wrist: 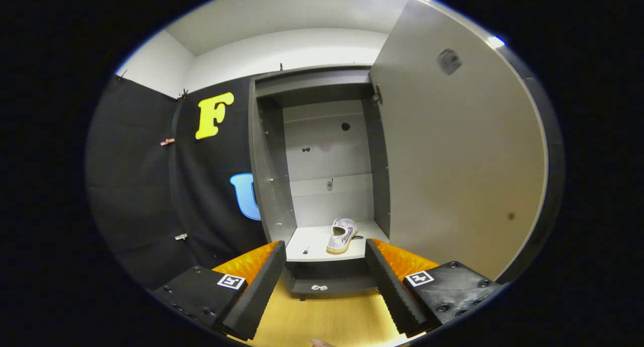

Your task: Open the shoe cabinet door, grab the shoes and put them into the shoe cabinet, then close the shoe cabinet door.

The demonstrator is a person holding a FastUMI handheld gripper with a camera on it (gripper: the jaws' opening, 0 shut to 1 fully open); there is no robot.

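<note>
The grey shoe cabinet (266, 186) stands ahead with its door (453, 166) swung wide open to the right. A white shoe (341, 236) rests on the cabinet's bottom shelf (312, 244), toward its right side, heel facing me. My gripper (324, 259) is open, fingers spread wide with nothing between them, held a short way back from the shelf's front edge. The shoe lies beyond the fingertips.
Wooden floor (327, 319) runs under the fingers up to the cabinet's base. The black booth cloth (151, 196) hangs left of the cabinet. The open door fills the right side. A bit of a hand (322, 343) shows near the floor below the fingers.
</note>
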